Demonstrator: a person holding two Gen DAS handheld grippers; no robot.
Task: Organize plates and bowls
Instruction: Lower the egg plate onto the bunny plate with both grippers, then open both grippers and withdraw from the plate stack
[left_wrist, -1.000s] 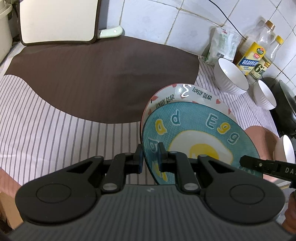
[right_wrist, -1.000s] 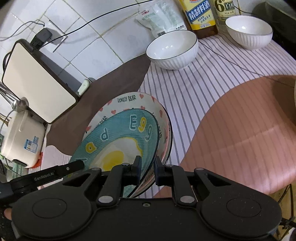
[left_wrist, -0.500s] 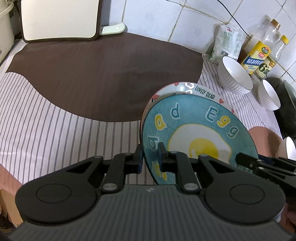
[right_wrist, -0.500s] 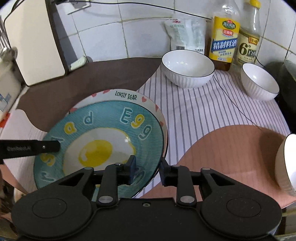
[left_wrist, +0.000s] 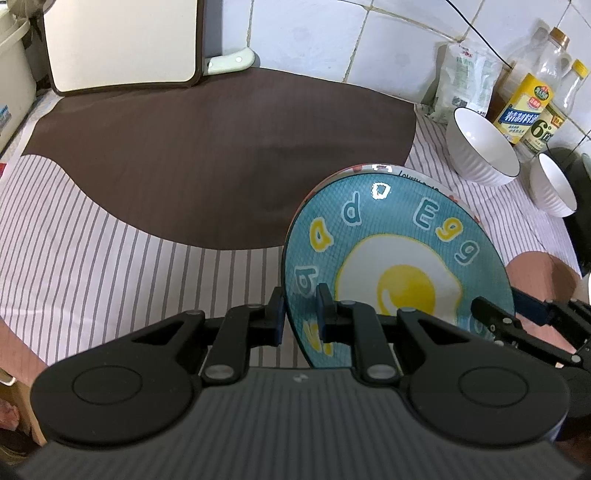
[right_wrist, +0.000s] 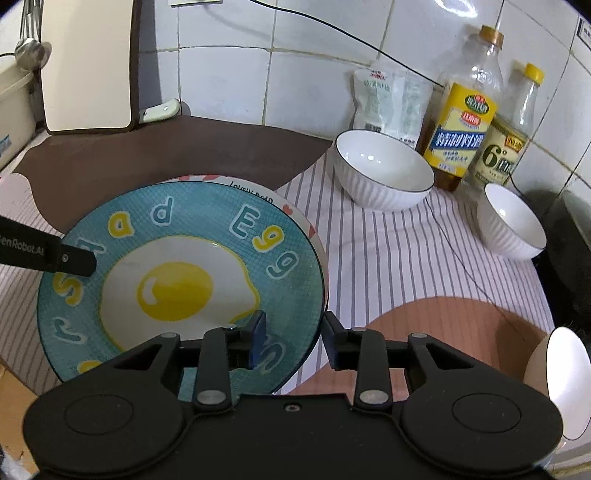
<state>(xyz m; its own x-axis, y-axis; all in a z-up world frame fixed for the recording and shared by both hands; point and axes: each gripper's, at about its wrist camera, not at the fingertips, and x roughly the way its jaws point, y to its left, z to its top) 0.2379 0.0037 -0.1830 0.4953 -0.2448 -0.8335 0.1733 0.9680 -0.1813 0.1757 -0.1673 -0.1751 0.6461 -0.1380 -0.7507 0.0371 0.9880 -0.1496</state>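
Observation:
A blue plate with a fried-egg picture (left_wrist: 399, 266) (right_wrist: 177, 266) lies over a white "Lovely Bear" plate (left_wrist: 417, 171) (right_wrist: 258, 188), of which only the far rim shows. My left gripper (left_wrist: 300, 317) is shut on the blue plate's left rim; one of its fingers (right_wrist: 70, 256) rests on the plate's face. My right gripper (right_wrist: 293, 339) (left_wrist: 517, 317) straddles the near right rim. Its jaws are opening, and the pads stand clear of the rim between them. A large white ribbed bowl (right_wrist: 384, 173) and a smaller one (right_wrist: 509, 225) stand behind on the striped cloth.
A third bowl (right_wrist: 561, 380) sits at the near right edge. Two bottles (right_wrist: 465, 110) and a white bag (right_wrist: 388, 99) line the tiled wall, and a black pan (right_wrist: 569, 236) is at the right. A cutting board (left_wrist: 122, 40) leans at the back left above the brown cloth patch (left_wrist: 221, 155).
My right gripper rolled level and let go of the blue plate's rim, its jaws spreading. The blue plate slid further over the bear plate. The left gripper kept its hold.

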